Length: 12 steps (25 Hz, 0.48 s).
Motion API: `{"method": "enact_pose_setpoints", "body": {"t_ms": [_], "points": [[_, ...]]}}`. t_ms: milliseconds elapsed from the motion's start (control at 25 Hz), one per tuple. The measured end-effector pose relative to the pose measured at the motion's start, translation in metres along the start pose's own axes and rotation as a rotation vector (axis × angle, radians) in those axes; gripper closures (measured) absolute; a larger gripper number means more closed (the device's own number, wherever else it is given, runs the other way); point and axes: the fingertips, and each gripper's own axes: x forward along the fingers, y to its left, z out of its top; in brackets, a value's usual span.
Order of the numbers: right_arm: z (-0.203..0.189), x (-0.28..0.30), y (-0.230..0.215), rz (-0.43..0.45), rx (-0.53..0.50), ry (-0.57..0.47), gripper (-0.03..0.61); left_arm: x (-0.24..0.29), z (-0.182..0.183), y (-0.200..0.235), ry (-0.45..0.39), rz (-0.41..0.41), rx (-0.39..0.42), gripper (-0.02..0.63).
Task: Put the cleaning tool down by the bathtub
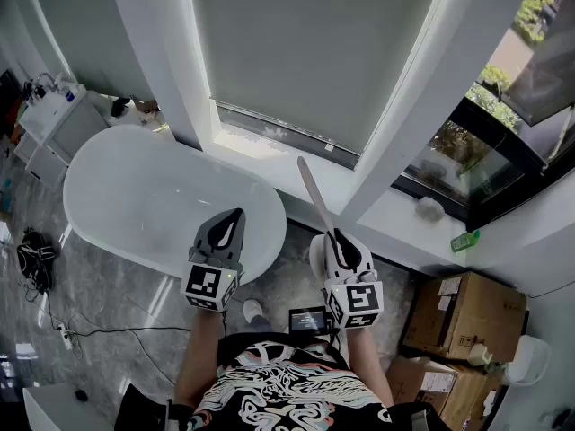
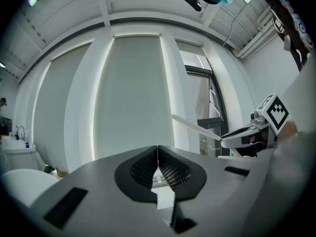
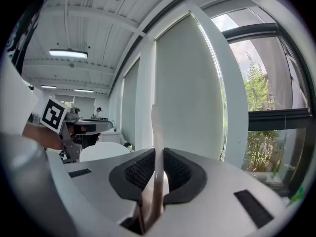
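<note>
My right gripper [image 1: 334,237] is shut on the cleaning tool [image 1: 314,196], a thin pale flat handle that sticks up and forward toward the window. In the right gripper view the cleaning tool [image 3: 155,147] runs upright between the jaws of the right gripper [image 3: 157,169]. My left gripper [image 1: 235,215] is shut with nothing in it, held over the near end of the white oval bathtub [image 1: 135,196]. From the left gripper view, the left gripper [image 2: 158,159] has its pads pressed together, and the cleaning tool [image 2: 195,126] and right gripper [image 2: 247,135] show at the right.
A white windowsill [image 1: 296,164] and a grey blind [image 1: 305,52] are ahead. Cardboard boxes [image 1: 458,317] stand at the right. A small black device [image 1: 308,319] lies on the marble floor [image 1: 117,285]. A white cabinet [image 1: 49,119] is beyond the tub's far end. Cables [image 1: 36,259] lie at the left.
</note>
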Motion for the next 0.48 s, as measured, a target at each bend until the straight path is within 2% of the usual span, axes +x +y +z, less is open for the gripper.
{"method": "enact_pose_setpoints", "body": {"t_ms": [480], "points": [[-0.013, -0.049, -0.016, 0.017, 0.032, -0.035, 0.508, -0.024, 0.006, -0.053, -0.008, 0.013, 0.014, 0.597]]}}
